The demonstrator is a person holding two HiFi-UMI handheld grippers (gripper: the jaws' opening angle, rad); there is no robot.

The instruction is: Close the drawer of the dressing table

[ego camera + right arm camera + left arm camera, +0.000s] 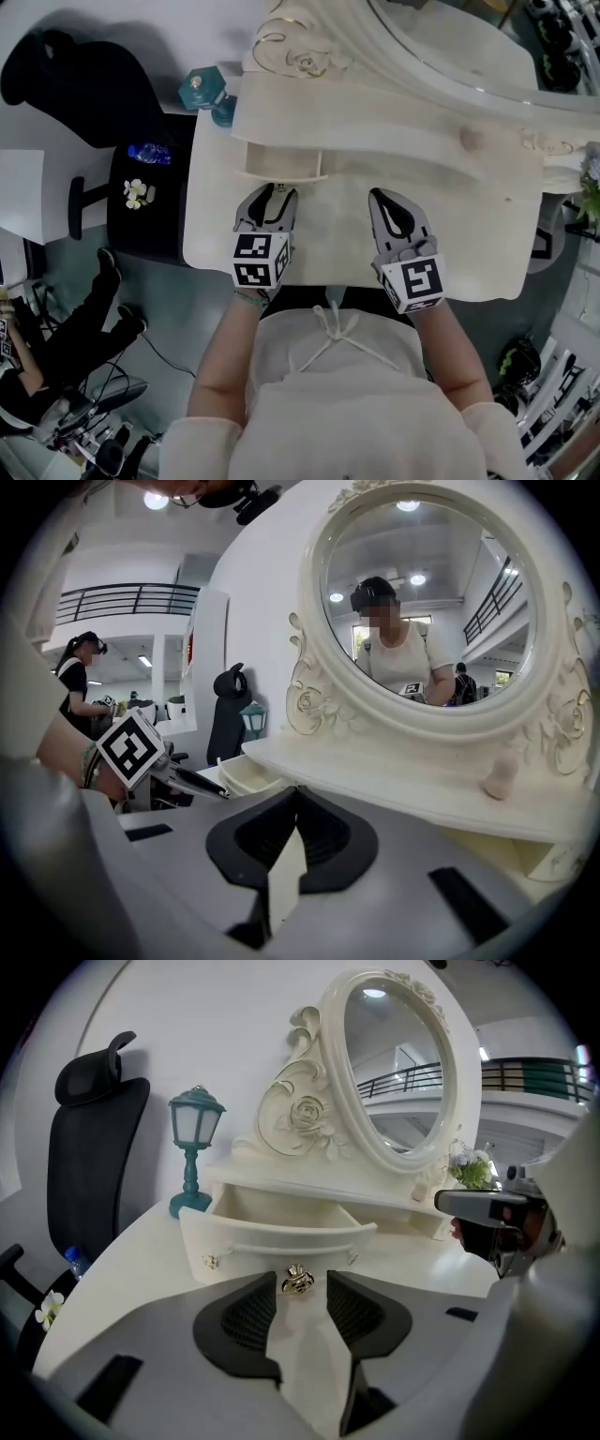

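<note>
The cream dressing table (450,234) has its small left drawer (281,164) pulled out. In the left gripper view the drawer front (281,1237) faces me, with a gold knob (297,1282) at its middle. My left gripper (300,1277) is right at that knob. Its jaws stand apart on either side of the knob, and a gap shows at each pad. From above, the left gripper (272,197) points at the drawer front. My right gripper (392,202) hovers over the tabletop to the right with nothing in it. Its tips meet, so the right gripper (296,791) is shut.
An oval mirror (403,1072) in a carved frame rises behind the drawer. A teal lantern lamp (194,1143) stands at the table's back left. A black chair (89,1147) and a black stand (141,202) with a bottle are on the left. A beige egg-shaped piece (500,775) sits on the shelf.
</note>
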